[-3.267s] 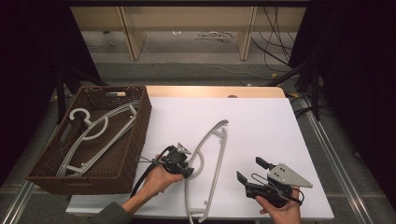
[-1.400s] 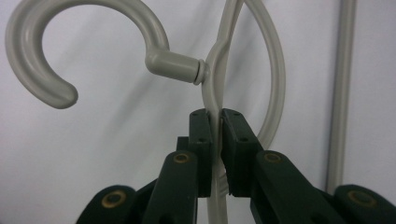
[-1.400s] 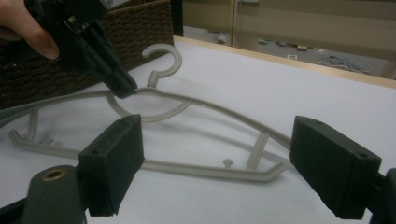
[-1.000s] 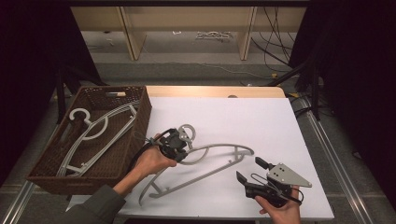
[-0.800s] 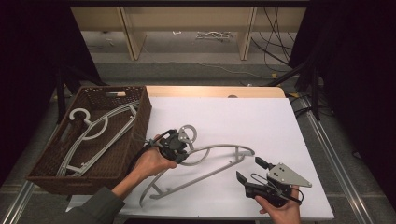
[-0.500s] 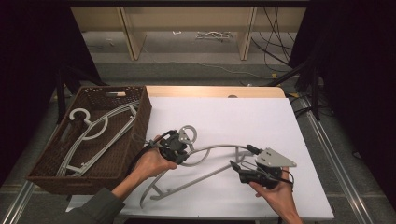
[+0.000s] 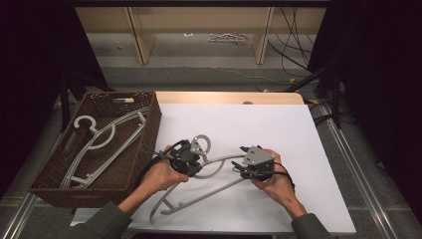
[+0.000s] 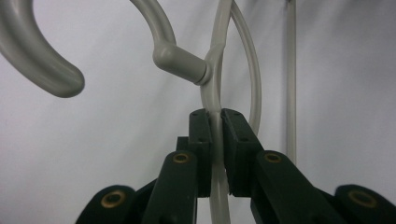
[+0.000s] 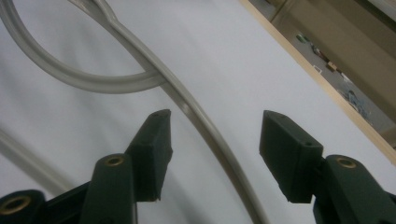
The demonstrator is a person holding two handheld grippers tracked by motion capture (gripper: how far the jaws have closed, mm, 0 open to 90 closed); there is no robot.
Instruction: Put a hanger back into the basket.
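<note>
A brown basket (image 7: 149, 119) holding two hangers (image 7: 107, 137) sits at the white table's (image 7: 298, 149) left edge.

White-topped table (image 7: 278, 124) with wooden far edge; beyond it, grey floor (image 7: 199, 74), pale wooden shelving (image 7: 199, 22), dark surroundings, loose cables (image 7: 293, 30).

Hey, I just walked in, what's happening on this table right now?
A person is working with a handheld gripper in each hand on a white table. The left gripper is clamped on the thin arm of a grey plastic clothes hanger, just below its hook. The right gripper is open, its jaws on either side of another stretch of that hanger, not closed on it. More hangers lie in the brown wicker basket at the left.
</note>
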